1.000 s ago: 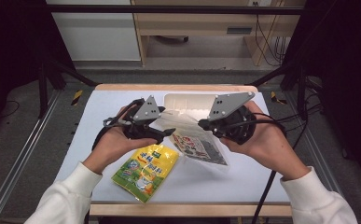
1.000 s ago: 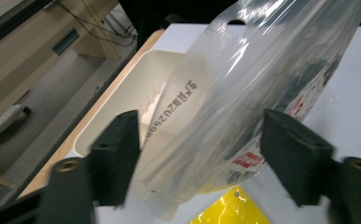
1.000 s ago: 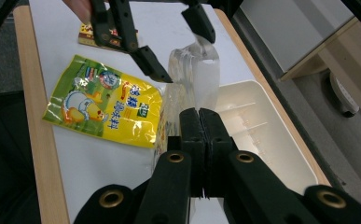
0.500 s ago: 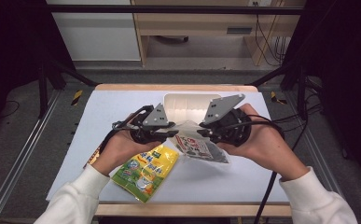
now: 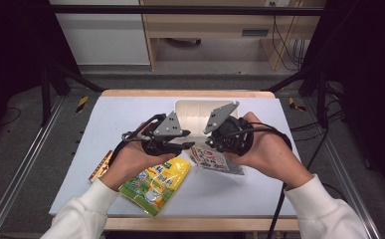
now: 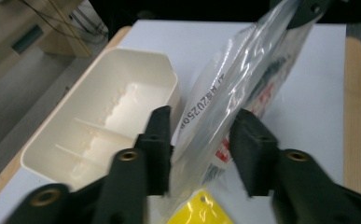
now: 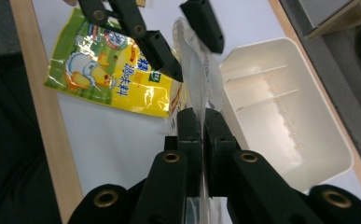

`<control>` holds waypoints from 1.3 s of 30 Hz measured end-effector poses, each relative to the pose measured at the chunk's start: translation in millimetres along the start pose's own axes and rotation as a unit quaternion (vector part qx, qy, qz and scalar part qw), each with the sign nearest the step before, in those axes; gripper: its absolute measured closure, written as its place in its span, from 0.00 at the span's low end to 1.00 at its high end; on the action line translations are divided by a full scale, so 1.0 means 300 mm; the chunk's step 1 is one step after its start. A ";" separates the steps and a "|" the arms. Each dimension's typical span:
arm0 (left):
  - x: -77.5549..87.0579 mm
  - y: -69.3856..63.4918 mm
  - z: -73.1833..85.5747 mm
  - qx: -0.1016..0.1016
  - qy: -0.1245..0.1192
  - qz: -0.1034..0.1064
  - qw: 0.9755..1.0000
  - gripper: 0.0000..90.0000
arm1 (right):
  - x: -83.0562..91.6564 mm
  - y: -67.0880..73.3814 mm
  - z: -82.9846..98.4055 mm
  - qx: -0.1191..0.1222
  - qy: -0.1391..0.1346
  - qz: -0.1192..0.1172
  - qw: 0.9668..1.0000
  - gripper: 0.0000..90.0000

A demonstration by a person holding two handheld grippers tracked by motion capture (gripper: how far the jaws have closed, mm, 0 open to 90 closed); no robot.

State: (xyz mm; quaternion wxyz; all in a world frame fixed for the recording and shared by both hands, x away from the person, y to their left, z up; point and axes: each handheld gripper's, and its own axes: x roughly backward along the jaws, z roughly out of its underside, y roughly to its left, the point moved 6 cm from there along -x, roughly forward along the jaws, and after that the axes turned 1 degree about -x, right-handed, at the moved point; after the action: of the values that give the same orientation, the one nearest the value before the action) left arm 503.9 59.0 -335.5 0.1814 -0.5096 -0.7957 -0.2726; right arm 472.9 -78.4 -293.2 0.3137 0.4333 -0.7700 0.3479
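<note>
pinching the clear pouch (image 7: 193, 100) on its edge, the right gripper (image 7: 202, 122) has its jaws fully closed on the film. at its 11 o'clock the left gripper (image 6: 201, 135) has just been opening, jaws parted astride the pouch, pads seemingly off it. the pouch hangs above the table (image 5: 130, 107) beside the tray (image 5: 192, 109), long axis running between the grippers. slick film could slip, dropping it onto the yellow bag (image 5: 155, 184).
</note>
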 end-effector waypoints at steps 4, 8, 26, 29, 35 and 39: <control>0.030 0.000 -0.043 0.023 -0.055 -0.009 0.998 0.35 | 0.034 -0.015 0.044 -0.033 -0.023 -0.012 0.999 0.98; 0.114 0.022 -0.073 0.069 -0.101 -0.023 0.992 0.23 | 0.088 -0.050 0.107 -0.079 -0.059 -0.012 0.995 0.99; 0.262 0.043 0.522 0.186 0.009 -0.134 0.973 0.16 | 0.292 -0.337 0.087 -0.194 -0.176 0.031 0.965 0.99; 0.278 0.008 0.598 0.203 0.009 -0.140 0.969 0.16 | 0.266 -0.399 0.054 -0.211 -0.188 0.040 0.958 0.99; 0.302 -0.040 0.698 0.228 -0.004 -0.163 0.960 0.16 | 0.187 -0.505 -0.007 -0.232 -0.194 0.057 0.952 0.99; 0.319 -0.068 0.742 0.247 -0.007 -0.162 0.955 0.16 | 0.126 -0.574 -0.033 -0.252 -0.212 0.053 0.943 0.99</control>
State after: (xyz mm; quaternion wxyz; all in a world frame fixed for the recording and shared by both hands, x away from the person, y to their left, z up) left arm 443.3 258.1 -461.3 0.2498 -0.3150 -0.9112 -0.0896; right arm 611.0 -153.2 -212.4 0.2230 0.3628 -0.9029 0.0583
